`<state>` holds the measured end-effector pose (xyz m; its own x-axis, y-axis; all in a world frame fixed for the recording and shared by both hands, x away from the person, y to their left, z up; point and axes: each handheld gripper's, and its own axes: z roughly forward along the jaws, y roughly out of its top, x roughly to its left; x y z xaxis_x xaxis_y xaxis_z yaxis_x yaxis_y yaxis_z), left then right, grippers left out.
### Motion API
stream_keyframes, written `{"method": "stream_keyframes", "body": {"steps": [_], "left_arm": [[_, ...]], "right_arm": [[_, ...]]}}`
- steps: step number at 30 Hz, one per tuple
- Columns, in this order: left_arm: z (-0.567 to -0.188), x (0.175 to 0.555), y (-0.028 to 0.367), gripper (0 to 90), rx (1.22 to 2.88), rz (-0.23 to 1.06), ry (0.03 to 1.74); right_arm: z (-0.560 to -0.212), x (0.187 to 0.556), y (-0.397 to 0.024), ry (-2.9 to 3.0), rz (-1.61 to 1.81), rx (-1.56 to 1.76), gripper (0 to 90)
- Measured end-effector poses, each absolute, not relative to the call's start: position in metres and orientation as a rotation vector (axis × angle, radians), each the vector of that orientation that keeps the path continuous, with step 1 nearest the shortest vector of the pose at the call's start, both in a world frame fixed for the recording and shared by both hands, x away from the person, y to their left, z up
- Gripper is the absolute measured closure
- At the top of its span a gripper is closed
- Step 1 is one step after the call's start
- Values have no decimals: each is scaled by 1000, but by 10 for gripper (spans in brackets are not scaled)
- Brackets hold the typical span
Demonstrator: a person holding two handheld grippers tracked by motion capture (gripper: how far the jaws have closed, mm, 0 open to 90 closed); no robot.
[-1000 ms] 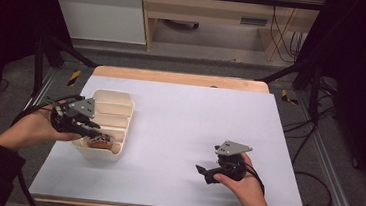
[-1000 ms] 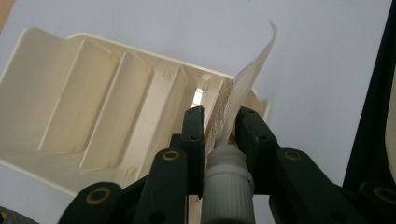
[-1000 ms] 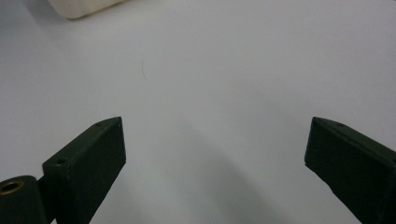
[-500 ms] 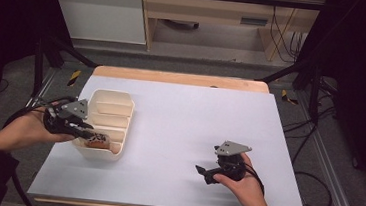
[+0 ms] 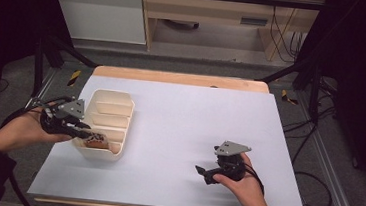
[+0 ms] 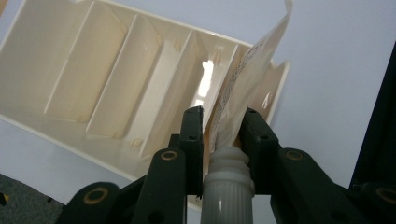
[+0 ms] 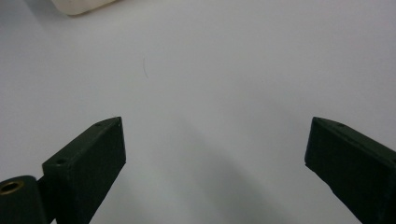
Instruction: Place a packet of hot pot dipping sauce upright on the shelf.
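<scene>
Pouch, flat, cream-and-tan, printed, with white ribbed screw spout (image 6: 229, 172), pinched between black jaws of left gripper (image 6: 220, 122), jaws closed on lower body just above spout. Pouch angled up and away over end compartment of cream plastic divided tray (image 6: 107, 88); whether touching tray floor, cannot tell. From high view: left gripper (image 5: 88, 134) at near left edge of tray (image 5: 116, 101), reddish-brown pouch (image 5: 98, 144) low in nearest compartment. Left gripper view adds spout threads, fine print on pouch face, glossy dividers. Right gripper (image 5: 204, 171) resting near front right of white table top (image 5: 195, 114), well apart from tray; jaws spread wide, holding nothing, bare table between them in right gripper view (image 7: 215, 163).
</scene>
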<state>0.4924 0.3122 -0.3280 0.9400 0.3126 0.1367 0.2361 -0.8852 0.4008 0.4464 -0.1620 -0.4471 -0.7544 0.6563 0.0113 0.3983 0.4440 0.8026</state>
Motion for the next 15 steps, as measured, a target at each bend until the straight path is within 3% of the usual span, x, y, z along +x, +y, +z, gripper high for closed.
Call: {"method": "stream_keyframes", "body": {"steps": [4, 8, 10, 11, 15], "left_arm": [[-330, 492, 313, 578, 2702, 301, 424], [-327, 491, 314, 323, 2651, 366, 431], [-323, 490, 314, 288, 2626, 397, 420], [-321, 488, 312, 208, 2596, 420, 429], [-316, 484, 308, 123, 2586, 463, 424]], "right_arm": [[-447, 446, -162, 2399, 1211, 908, 57], [-448, 446, -161, 2401, 1211, 903, 57], [-448, 446, -161, 2401, 1211, 902, 57], [-448, 446, -161, 2402, 1211, 902, 57], [-448, 446, -161, 2404, 1208, 903, 57]]}}
